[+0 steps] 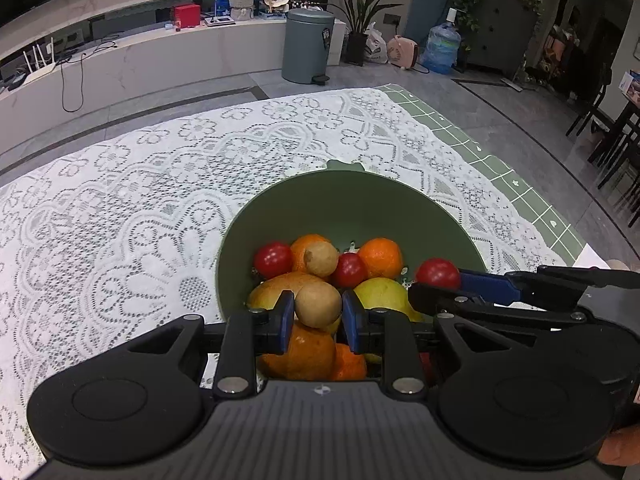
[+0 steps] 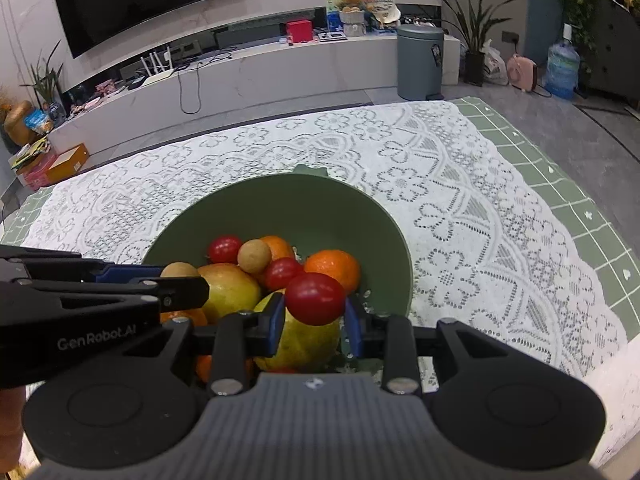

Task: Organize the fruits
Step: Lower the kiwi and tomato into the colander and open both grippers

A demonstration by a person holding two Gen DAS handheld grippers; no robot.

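Note:
A green bowl on the lace tablecloth holds oranges, yellow-green fruit, red cherry tomatoes and a tan longan. My left gripper is shut on a second tan longan, held over the near part of the bowl. My right gripper is shut on a red cherry tomato, held over the bowl above a yellow-green fruit. The right gripper shows at the right of the left wrist view; the left gripper shows at the left of the right wrist view.
A white lace cloth covers a green checked mat on the table. Beyond the table's far edge stand a grey bin, a potted plant and a TV console. Dark chairs stand at the right.

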